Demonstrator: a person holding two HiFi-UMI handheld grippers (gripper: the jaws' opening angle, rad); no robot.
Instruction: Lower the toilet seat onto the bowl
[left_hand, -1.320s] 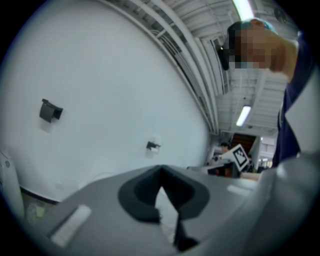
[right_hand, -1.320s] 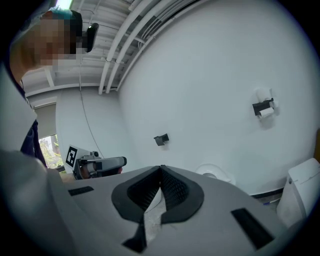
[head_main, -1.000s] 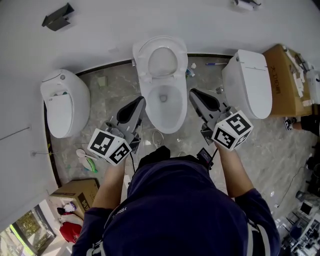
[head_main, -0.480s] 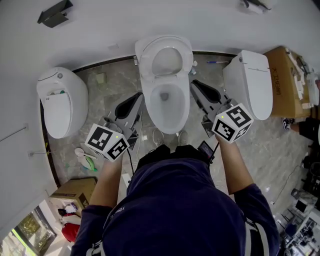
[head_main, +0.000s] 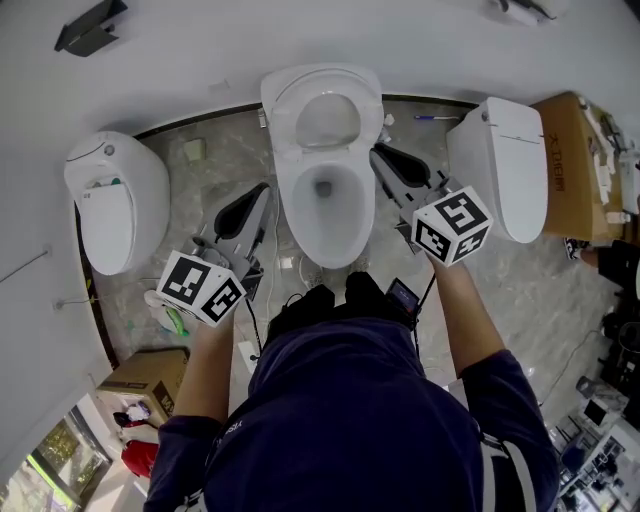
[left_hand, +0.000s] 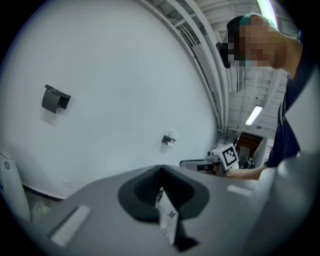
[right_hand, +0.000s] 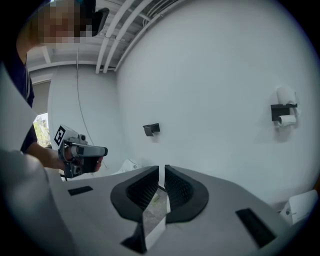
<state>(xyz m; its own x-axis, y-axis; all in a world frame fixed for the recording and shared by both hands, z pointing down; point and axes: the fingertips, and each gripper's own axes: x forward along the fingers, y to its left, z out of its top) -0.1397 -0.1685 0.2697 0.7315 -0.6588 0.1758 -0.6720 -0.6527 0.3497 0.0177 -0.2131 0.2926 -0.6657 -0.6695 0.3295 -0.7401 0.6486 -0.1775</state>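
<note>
The middle toilet stands against the white wall with its white seat (head_main: 288, 118) raised upright over the open bowl (head_main: 291, 205). My left gripper (head_main: 259, 191) is shut with nothing in it and hangs just left of the bowl, apart from it. On the right of the bowl, beside the seat's hinge end, is my right gripper (head_main: 379, 153), also shut and holding nothing. In the left gripper view the left gripper (left_hand: 160, 173) faces the bare wall. The right gripper view shows the right gripper (right_hand: 161, 173) pointing at the wall too, with the toilet hidden below both views.
A second white toilet (head_main: 106, 198) stands at the left and a third with its lid down (head_main: 506, 165) at the right. Cardboard boxes sit at the far right (head_main: 570, 165) and near left (head_main: 146, 384). Cables (head_main: 300, 268) lie by the bowl's foot.
Both grippers have moved forward toward the wall and lower, along the two sides of the bowl. The right one now sits beside the raised seat. Both stayed shut.
</note>
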